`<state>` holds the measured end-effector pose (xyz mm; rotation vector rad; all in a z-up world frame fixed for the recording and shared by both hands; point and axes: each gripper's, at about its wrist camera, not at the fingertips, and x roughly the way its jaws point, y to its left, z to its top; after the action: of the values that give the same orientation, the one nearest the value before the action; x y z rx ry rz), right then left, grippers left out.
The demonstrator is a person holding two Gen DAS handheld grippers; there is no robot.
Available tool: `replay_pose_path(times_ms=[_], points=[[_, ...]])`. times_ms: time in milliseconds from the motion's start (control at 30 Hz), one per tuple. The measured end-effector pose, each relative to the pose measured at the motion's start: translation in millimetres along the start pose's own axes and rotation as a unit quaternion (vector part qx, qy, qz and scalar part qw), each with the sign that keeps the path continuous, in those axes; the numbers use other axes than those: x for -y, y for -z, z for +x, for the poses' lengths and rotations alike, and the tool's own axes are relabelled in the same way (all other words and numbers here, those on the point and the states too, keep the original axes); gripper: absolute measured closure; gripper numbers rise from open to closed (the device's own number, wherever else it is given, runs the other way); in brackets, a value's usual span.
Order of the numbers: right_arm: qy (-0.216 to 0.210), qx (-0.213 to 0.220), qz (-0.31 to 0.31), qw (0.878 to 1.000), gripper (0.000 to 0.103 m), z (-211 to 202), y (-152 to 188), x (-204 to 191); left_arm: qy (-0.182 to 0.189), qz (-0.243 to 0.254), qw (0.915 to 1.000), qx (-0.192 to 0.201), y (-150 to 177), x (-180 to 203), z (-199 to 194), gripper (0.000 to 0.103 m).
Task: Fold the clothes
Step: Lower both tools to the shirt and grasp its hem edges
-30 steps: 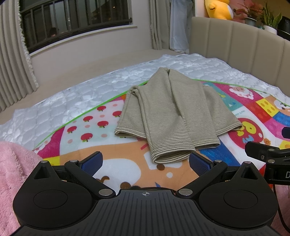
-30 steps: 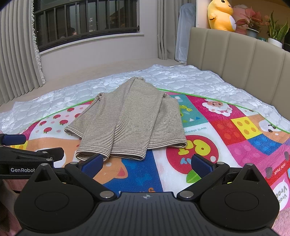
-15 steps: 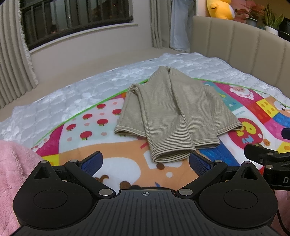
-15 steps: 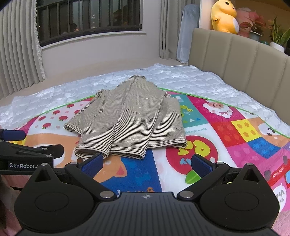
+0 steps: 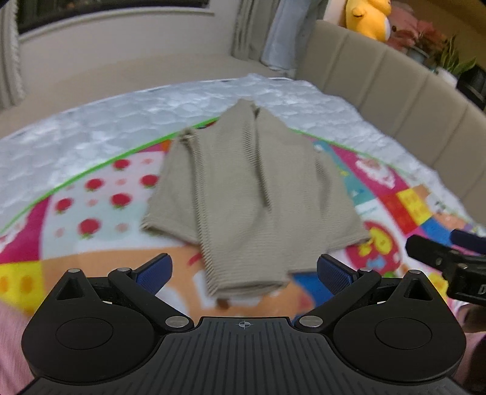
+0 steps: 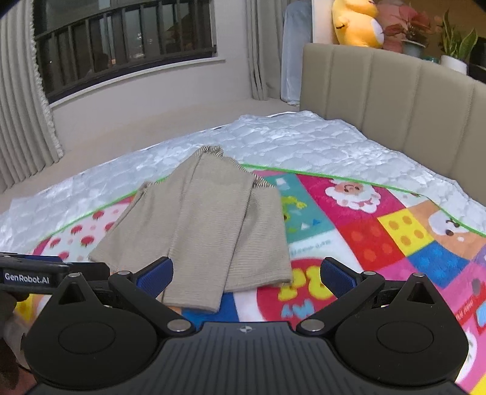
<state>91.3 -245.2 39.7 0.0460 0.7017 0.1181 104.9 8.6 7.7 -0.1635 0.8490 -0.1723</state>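
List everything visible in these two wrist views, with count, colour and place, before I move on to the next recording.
striped top: one, beige with fine stripes, sides folded in, lying on the play mat and partly on the quilt
play mat: one, multicoloured cartoon print, spread on the bed
quilted bed cover: one, white, under the mat
headboard: one, beige padded, right of the bed
plush toy: one, yellow, on top behind the headboard
potted plants: at least two, green and reddish leaves, beside the toy
curtains: beige, by the window
window: one, dark, barred, far wall
left hand-held gripper: black, blue pads, open, empty
right hand-held gripper: black, blue pads, open, empty
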Motion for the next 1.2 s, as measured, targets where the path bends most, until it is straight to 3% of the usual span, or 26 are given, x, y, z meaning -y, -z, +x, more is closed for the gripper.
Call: replay_pose_path(times_ms=[100, 233, 333, 367, 400, 433, 500, 533, 567, 700, 767, 867, 1033, 1100, 1200], points=[[-0.028, -0.007, 0.02, 0.999, 0.0, 20.3, -21.3, 5.4, 0.015, 0.008, 0.9998, 0.007, -26.7, -1.8, 13.9, 0.0], [-0.059, 0.001, 0.045, 0.997, 0.0, 52.8, -42.8, 9.5, -0.011, 0.024, 0.9989, 0.038, -69.3, -1.9, 41.4, 0.0], [-0.029, 0.099, 0.043, 0.994, 0.0, 65.4, -49.0, 4.4, -0.028, -0.019, 0.9971, 0.068, -99.2, -5.3, 68.4, 0.0], [-0.002, 0.158, 0.035, 0.987, 0.0, 68.7, -46.7, 0.2, -0.029, -0.031, 0.996, 0.079, -105.8, -7.3, 77.8, 0.0], [0.022, 0.191, 0.035, 0.981, 0.0, 76.2, -45.2, -3.1, -0.023, -0.033, 0.9951, 0.09, -108.2, -10.6, 86.3, 0.0], [0.035, 0.166, 0.048, 0.984, 0.0, 93.0, -47.0, -4.4, -0.018, -0.035, 0.9941, 0.101, -110.6, -13.9, 94.8, 0.0], [-0.015, 0.018, 0.066, 0.998, 0.0, 143.0, -54.0, -3.1, -0.007, -0.039, 0.9917, 0.123, -115.5, -20.5, 111.7, 0.0], [-0.034, 0.005, 0.056, 0.998, 0.0, 154.7, -50.8, -5.7, -0.002, -0.041, 0.9902, 0.133, -117.9, -23.8, 120.2, 0.0], [-0.035, 0.027, 0.034, 0.998, 0.0, 158.3, -44.3, -11.0, 0.005, -0.036, 0.9897, 0.138, -119.0, -28.4, 127.1, 0.0], [-0.027, 0.063, -0.064, 0.996, 0.0, 172.0, -22.8, -30.2, 0.014, -0.041, 0.9964, 0.072, -115.7, -64.7, 147.4, 0.0], [-0.042, 0.032, -0.063, 0.997, 0.0, 185.0, -17.0, -28.7, 0.01, -0.064, 0.9978, 0.016, -114.9, -78.9, 160.6, 0.0], [-0.038, 0.003, -0.048, 0.998, 0.0, 200.7, -11.3, -24.9, 0.041, -0.072, 0.9961, -0.032, -108.9, -82.8, 170.0, 0.0], [-0.058, -0.023, -0.018, 0.998, 0.0, 207.0, -8.0, -12.0, 0.115, -0.099, 0.9844, -0.089, -96.2, -85.1, 178.8, 0.0], [-0.066, -0.026, -0.01, 0.997, 0.0, 205.4, -6.2, -10.0, 0.126, -0.125, 0.9777, -0.112, -88.5, -93.8, 187.7, 0.0], [-0.077, -0.037, 0.002, 0.996, 0.0, 210.8, -8.1, -8.2, 0.132, -0.133, 0.9758, -0.113, -84.9, -95.7, 190.5, 0.0]])
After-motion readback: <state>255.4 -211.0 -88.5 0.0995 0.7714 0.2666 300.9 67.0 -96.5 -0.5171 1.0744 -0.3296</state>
